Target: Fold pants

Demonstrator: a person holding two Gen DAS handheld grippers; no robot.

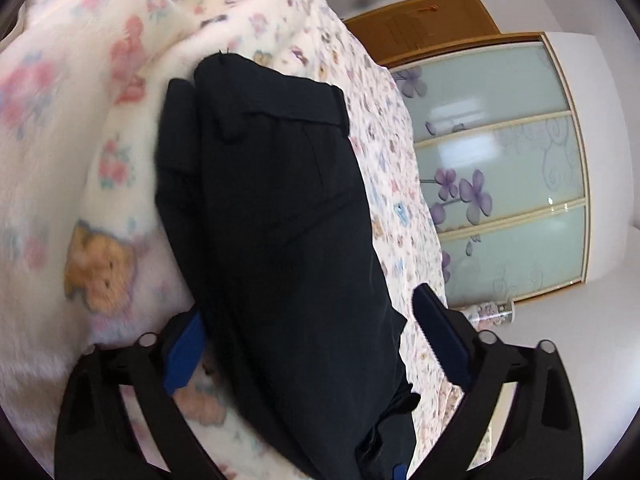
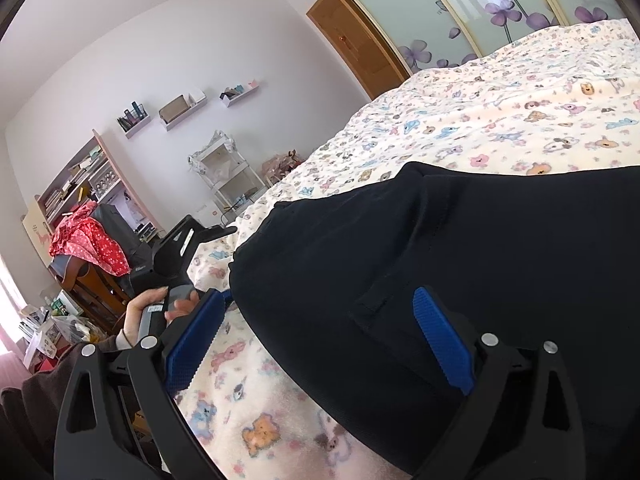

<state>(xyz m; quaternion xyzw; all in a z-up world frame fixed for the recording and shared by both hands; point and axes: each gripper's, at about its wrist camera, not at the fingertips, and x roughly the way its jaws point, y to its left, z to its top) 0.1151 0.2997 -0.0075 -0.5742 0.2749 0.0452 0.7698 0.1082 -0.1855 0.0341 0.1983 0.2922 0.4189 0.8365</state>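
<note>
Dark navy pants (image 1: 280, 200) lie in a long folded bundle on a cream blanket printed with bears (image 1: 100, 128). My left gripper (image 1: 308, 304) straddles the near end of the bundle; its jaws stand wide, the right pad (image 1: 440, 340) clear of the cloth and the left pad (image 1: 184, 356) at the cloth's edge. In the right wrist view the pants (image 2: 480, 260) fill the right half. My right gripper (image 2: 320, 296) is open over their edge, one pad (image 2: 444, 344) above the cloth, the other (image 2: 192, 340) above the blanket. A hand (image 2: 140, 316) holds the left gripper's body (image 2: 180, 248).
The bed's patterned sheet (image 2: 480, 112) stretches toward a sliding wardrobe with purple flowers (image 1: 500, 168) and a wooden door (image 1: 420, 28). Beyond the bed's edge stand a white rack (image 2: 228, 176), a bookshelf (image 2: 72, 184) and a chair draped in red cloth (image 2: 92, 244).
</note>
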